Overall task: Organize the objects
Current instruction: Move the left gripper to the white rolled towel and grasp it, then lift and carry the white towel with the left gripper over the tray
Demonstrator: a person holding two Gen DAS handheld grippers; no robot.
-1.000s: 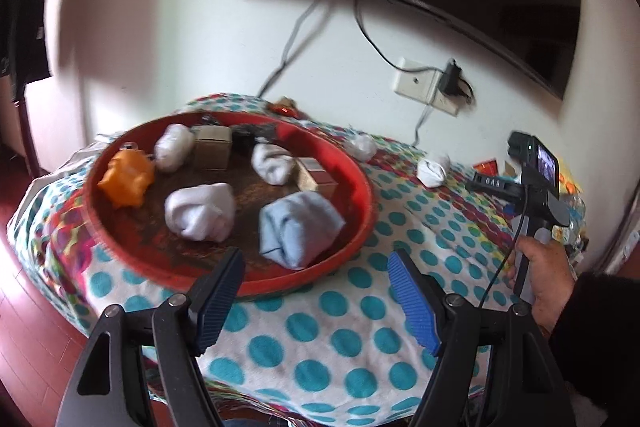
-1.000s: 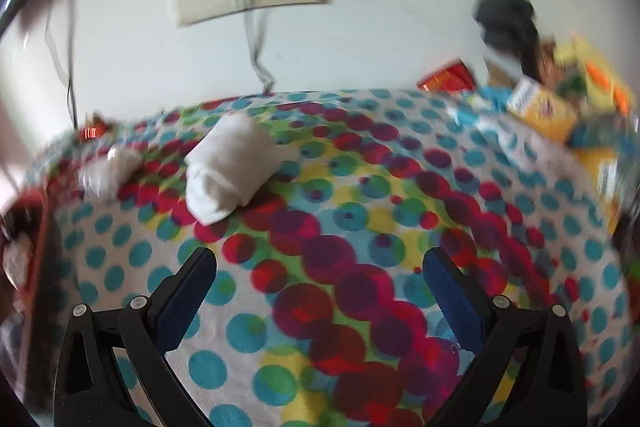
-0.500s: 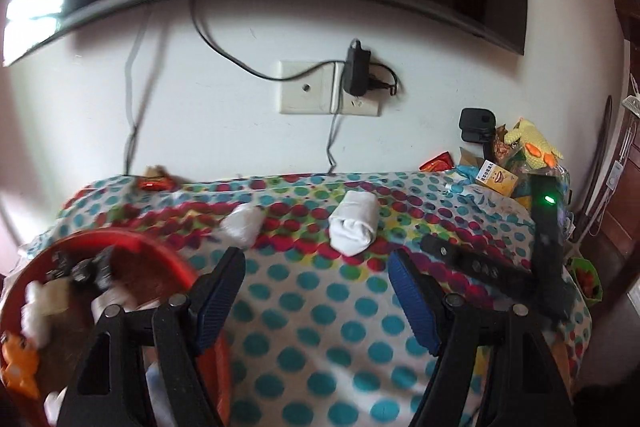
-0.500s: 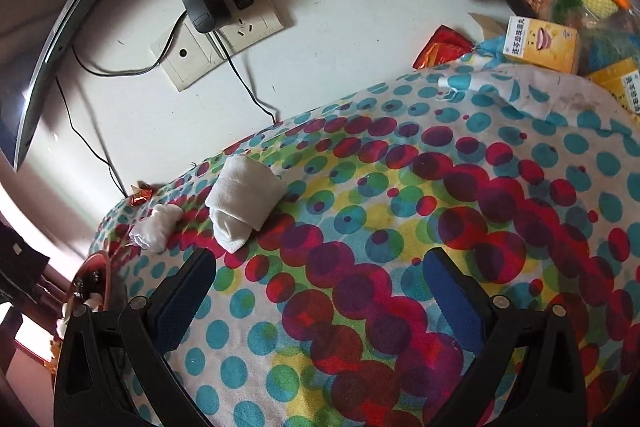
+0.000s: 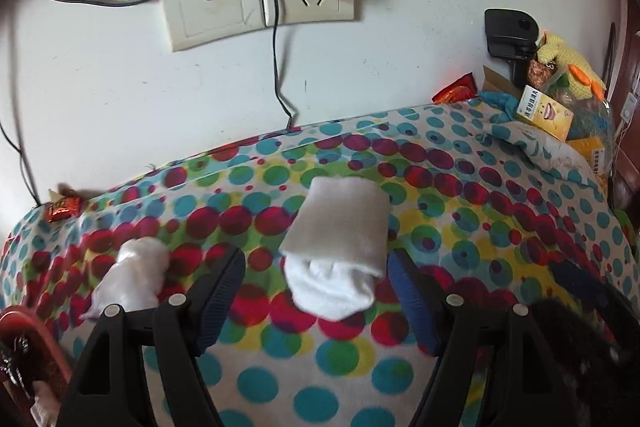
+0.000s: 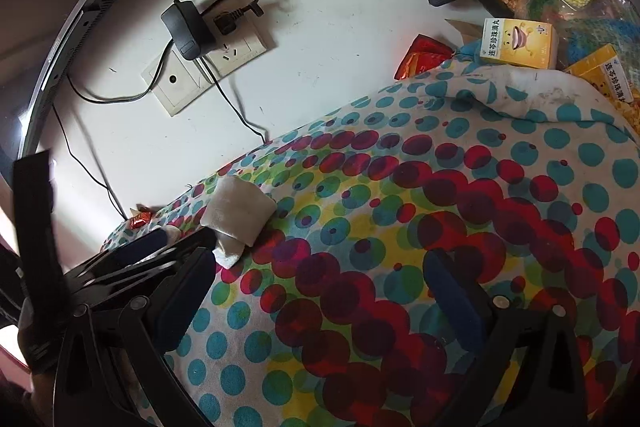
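Swung away from the red tray (image 5: 24,331), my left gripper (image 5: 316,291) now brackets the rolled white sock (image 5: 336,247) on the polka-dot cloth (image 5: 460,195), jaws wide, untouched; right gripper (image 6: 320,299) jaws wide, empty.

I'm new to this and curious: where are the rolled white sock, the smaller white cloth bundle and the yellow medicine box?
Rolled white sock (image 5: 336,255), left wrist view, folded middle.
Smaller white cloth bundle (image 5: 134,277), left wrist view, centre.
Yellow medicine box (image 6: 518,43), right wrist view, printed front.

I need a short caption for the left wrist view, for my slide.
Open left gripper straddles a rolled white sock on the polka-dot tablecloth.
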